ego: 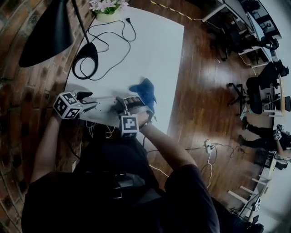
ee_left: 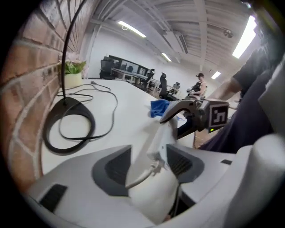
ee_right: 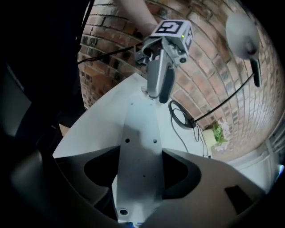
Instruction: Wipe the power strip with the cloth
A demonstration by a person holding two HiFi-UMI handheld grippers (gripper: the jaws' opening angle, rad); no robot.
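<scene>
The white power strip (ego: 107, 107) lies between my two grippers near the table's front edge. In the right gripper view its underside (ee_right: 140, 133), with screw holes, runs away from me. My right gripper (ee_right: 140, 171) is shut on its near end, with the pads against both long sides. My left gripper (ee_left: 149, 164) is open, and the strip's cable end (ee_left: 156, 144) stands between the jaws, tilted on its edge. From the head view the left gripper (ego: 93, 103) is at the strip's left end and the right gripper (ego: 120, 104) at its right end. The blue cloth (ego: 143, 91) lies crumpled just beyond the right gripper.
A black lamp base (ego: 85, 61) with a looping black cable (ego: 109, 38) sits further back, and its shade (ego: 45, 34) hangs over the left. A flower pot (ego: 108, 10) stands at the far edge. A brick wall (ego: 18, 95) lies left, and right of the table is wooden floor (ego: 200, 91).
</scene>
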